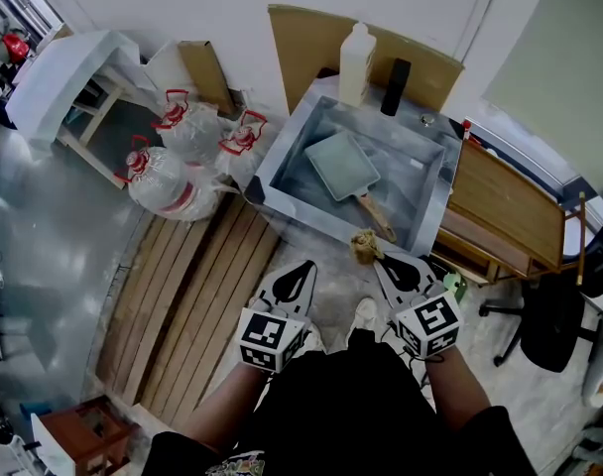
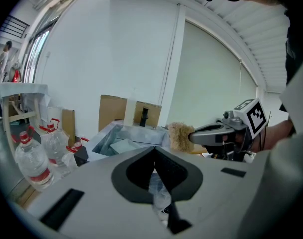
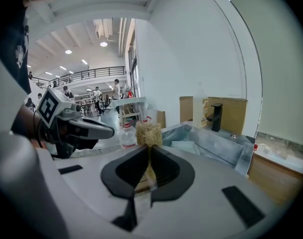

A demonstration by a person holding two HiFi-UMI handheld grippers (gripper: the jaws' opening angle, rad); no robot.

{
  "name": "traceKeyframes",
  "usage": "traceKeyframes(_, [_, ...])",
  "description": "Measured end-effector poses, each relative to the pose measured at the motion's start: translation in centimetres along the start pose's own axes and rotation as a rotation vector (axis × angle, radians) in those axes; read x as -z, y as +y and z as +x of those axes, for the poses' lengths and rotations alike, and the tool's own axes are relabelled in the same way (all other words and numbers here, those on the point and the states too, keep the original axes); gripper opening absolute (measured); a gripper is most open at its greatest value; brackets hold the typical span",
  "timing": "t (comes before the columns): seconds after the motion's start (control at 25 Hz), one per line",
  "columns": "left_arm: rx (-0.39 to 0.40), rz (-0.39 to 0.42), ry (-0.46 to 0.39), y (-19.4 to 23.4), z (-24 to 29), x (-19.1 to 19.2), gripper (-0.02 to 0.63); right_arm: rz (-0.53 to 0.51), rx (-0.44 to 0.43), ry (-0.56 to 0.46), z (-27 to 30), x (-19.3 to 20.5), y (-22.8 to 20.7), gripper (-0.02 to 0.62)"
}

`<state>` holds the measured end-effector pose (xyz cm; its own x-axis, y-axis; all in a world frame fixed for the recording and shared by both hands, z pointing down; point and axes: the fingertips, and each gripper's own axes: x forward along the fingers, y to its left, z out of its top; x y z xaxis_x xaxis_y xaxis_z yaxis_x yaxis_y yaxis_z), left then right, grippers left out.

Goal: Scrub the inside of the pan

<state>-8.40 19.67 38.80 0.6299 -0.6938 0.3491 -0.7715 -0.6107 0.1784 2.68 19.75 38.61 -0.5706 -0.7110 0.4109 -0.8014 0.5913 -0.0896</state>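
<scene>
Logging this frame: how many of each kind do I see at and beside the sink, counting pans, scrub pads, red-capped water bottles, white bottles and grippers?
Pan: 1
Scrub pad: 1
Water bottles: 3
White bottle: 1
Grippers: 2, the left gripper and the right gripper
Total: 8

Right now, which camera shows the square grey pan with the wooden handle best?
The head view: it looks down on the whole square grey pan lying in the metal sink. Both gripper views catch only a pale sliver of it over the sink's rim.
</scene>
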Motion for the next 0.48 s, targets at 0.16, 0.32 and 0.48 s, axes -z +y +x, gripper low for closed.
traceKeyframes(0.16, [0.005, 0.001, -0.002, 0.13, 0.01, -0.08, 0.009, 0.000, 0.002, 0.003, 0.06, -0.04, 0.13, 0.028])
traceKeyframes(0.32, [0.010, 0.002, -0.003, 0.08, 0.03, -0.13, 0.009, 0.001, 0.006, 0.001, -0.03, -0.10, 0.11, 0.028])
traceKeyframes(0.48, [0.016, 0.002, -0.001, -0.06, 0.10, -0.03, 0.009, 0.002, 0.010, 0.000, -0.15, -0.06, 0.03, 0.028])
